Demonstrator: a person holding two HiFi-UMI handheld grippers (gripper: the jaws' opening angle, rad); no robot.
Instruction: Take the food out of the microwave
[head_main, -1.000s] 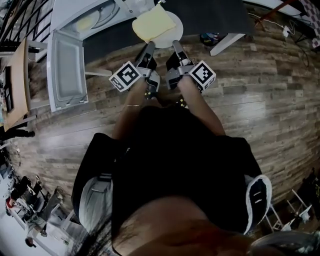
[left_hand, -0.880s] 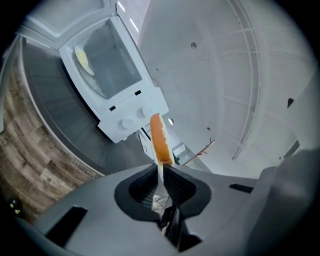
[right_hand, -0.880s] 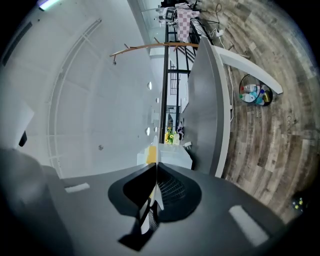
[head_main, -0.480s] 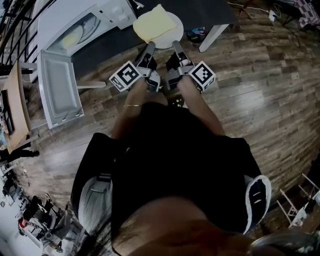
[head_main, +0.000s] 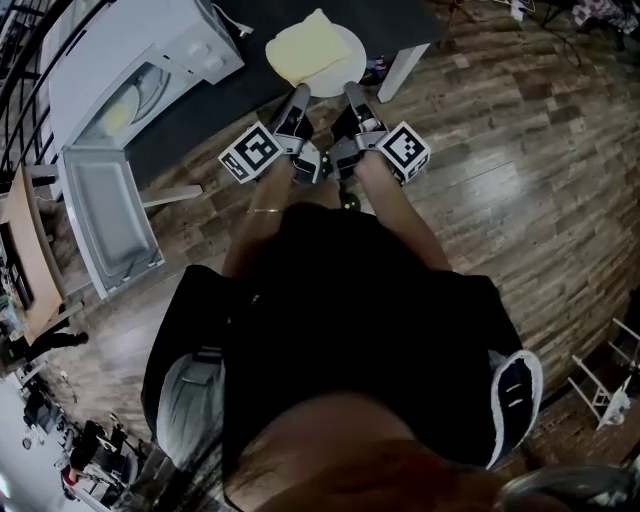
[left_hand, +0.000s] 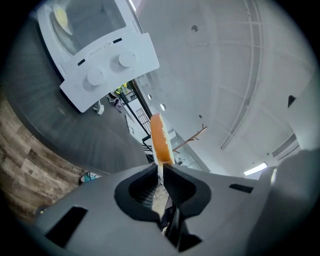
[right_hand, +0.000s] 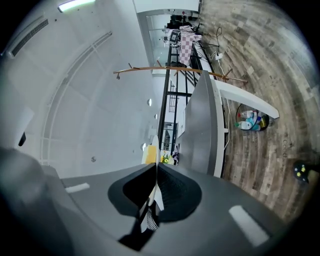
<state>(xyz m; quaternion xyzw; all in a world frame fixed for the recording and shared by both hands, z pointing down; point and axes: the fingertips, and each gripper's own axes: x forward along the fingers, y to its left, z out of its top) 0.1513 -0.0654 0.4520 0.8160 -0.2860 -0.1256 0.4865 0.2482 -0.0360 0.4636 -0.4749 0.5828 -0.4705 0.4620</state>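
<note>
White plate rim clamped at 6 o'clock by left claw, right claw. On it yellow flat food, out of microwave at 10 o'clock. Risk: uneven claw heights tilt plate, food slides off.

Dark table on wood floor
</note>
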